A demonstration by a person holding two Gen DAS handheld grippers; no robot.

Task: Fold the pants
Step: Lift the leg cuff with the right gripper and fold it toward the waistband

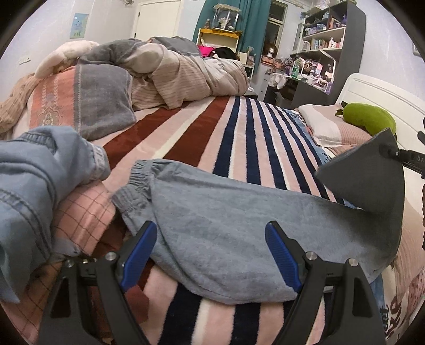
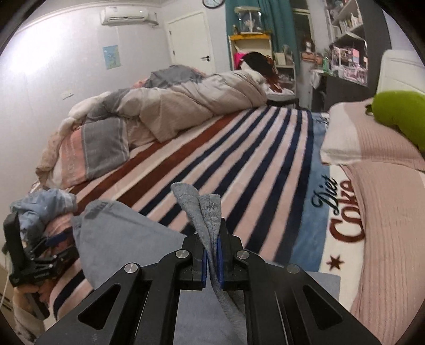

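Right gripper [image 2: 211, 254] nearest the lens, jaws clamped on a doubled fold of the grey-blue pants [image 1: 239, 228]; the pinched hem end stands up above the pads in two soft flaps and is lifted off the bed. Left gripper [image 1: 211, 252] hangs with jaws wide apart over the near edge of the pants, nothing between the pads, apparently not touching the cloth. The pants lie lengthwise across the near part of the striped blanket [image 1: 239, 138], elastic waistband [image 1: 138, 180] bunched at the left, leg end raised at the right. Judgement: a light, limp, fleecy knit, not slippery; it will drape and sag from any pinch, so hold at corners or through both layers at hem and waistband, and keep it taut or it wrinkles. Blanket is plush and likely to drag on the cloth. Left of the waistband, a heap of denim garment [image 1: 34, 185] on pink checked fabric [image 1: 82, 217]. Farther off, a rumpled duvet [image 1: 172, 71] on the left; on the right a pillow [image 1: 326, 127] and green plush toy [image 1: 369, 119]. Beyond: white headboard, cluttered shelves [image 1: 324, 39], teal curtain, door, wall air conditioner [image 2: 124, 16].
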